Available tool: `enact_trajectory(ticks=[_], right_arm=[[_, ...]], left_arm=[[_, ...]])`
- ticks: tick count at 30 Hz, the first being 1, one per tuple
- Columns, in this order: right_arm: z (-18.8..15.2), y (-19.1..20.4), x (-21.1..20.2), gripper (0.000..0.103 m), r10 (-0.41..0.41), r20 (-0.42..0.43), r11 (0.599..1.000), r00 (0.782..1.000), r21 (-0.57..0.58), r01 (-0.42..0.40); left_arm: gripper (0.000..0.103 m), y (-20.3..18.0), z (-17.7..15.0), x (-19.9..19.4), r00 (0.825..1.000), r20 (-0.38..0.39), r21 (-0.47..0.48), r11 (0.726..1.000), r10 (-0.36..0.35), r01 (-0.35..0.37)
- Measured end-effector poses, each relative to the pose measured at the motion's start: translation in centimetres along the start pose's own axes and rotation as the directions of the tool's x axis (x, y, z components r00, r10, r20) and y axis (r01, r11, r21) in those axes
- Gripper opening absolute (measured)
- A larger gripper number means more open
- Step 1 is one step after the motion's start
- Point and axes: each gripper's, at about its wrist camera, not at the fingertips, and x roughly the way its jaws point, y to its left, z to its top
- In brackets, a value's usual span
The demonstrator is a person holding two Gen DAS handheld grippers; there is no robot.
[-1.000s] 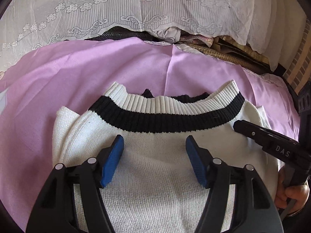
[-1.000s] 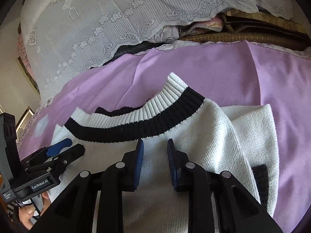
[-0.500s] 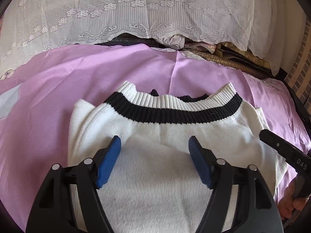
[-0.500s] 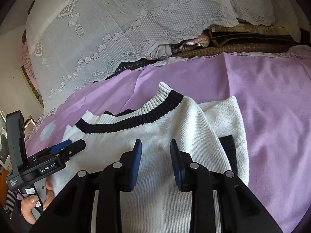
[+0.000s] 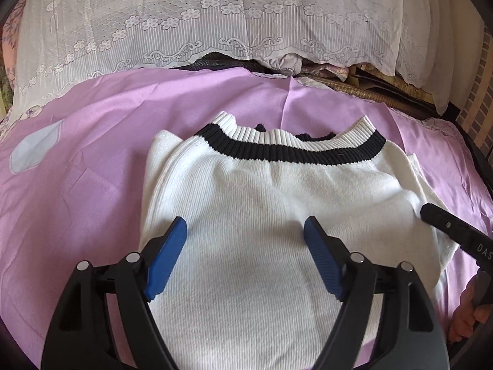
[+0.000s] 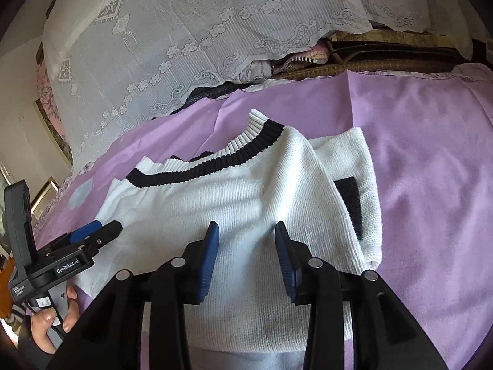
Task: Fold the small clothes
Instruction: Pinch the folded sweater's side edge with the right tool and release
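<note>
Both wrist views looked forward from low and close over the folded white sweater (image 5: 262, 215), sharing it, the purple sheet (image 6: 416, 154) and lace cover (image 5: 246, 24) beyond

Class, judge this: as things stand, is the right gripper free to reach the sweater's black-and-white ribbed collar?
Probably yes. The right gripper is open above the white sweater, and nothing lies between it and the collar ahead.
</note>
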Motion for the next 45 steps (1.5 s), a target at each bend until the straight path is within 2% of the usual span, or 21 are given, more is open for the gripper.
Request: enact_trajectory(ticks=[4,10,16,20,21,23,27,29,31,36,38,42,45], right_arm=[[-0.1,-1.2,-2.0,0.038,-0.013,0.056,0.999,0.998,0.048,0.010],[-0.5,-4.0,-3.3,0.038,-0.051,0.048,0.991,0.998,0.123,0.045],[-0.7,-4.5,-4.3,0.038,-0.104,0.061,0.990,0.993,0.098,0.098],[-1.1,-4.8,-3.5,0.038,-0.111,-0.001,0.990,0.994,0.083,0.110],[-1.3,-4.7,-3.3,0.036,-0.107,-0.017,0.991,0.994,0.078,0.108],[-1.5,-4.3,-3.4,0.006,-0.106,-0.021,0.993,0.994,0.055,0.107],[-1.9,-4.3,-4.6,0.006,-0.140,-0.008,0.989,0.990,0.057,0.140],[-2.3,-5.3,-4.2,0.006,-0.170,-0.059,0.982,0.984,0.077,0.174],[-2.6,-6.5,-3.5,0.006,-0.148,-0.110,0.980,0.983,0.119,0.161],[-2.9,-5.4,-3.5,0.009,-0.208,-0.108,0.976,0.972,0.049,0.214],[-2.7,-5.7,-4.1,0.016,-0.201,-0.083,0.975,0.976,0.075,0.207],[-1.7,-5.1,-6.0,0.018,-0.144,0.032,0.983,0.989,0.121,0.140],[-0.6,-3.3,-5.7,0.018,-0.092,0.049,0.992,0.995,0.094,0.087]], left_arm=[[0.076,0.7,-0.8,-1.2,1.000,0.002,-0.028,0.999,-0.027,0.027],[0.077,0.8,-2.1,-2.6,1.000,-0.006,-0.031,0.999,-0.028,0.028],[0.079,1.0,-2.5,-2.6,1.000,-0.017,-0.028,0.999,-0.024,0.023],[0.079,1.1,-2.6,-2.3,0.999,-0.029,-0.032,0.999,-0.028,0.027],[0.079,1.1,-2.6,-2.2,0.999,-0.031,-0.029,0.999,-0.026,0.025],[0.080,1.0,-2.7,-2.2,0.999,-0.032,-0.023,0.999,-0.022,0.021],[0.080,1.1,-2.8,-2.4,0.999,-0.034,-0.023,1.000,-0.011,0.010],[0.080,1.3,-2.9,-2.3,0.999,-0.043,-0.023,1.000,0.000,-0.001],[0.080,1.4,-3.0,-2.2,0.999,-0.054,-0.019,1.000,0.010,-0.011],[0.080,1.6,-3.1,-2.6,0.999,-0.047,-0.019,0.999,0.028,-0.029],[0.080,2.1,-3.0,-3.1,0.999,-0.029,-0.044,0.998,0.033,-0.034],[0.080,2.7,-2.4,-3.8,0.999,0.005,-0.093,0.995,-0.032,0.032],[0.080,2.2,-1.3,-3.5,0.998,0.021,-0.100,0.994,-0.052,0.053]])
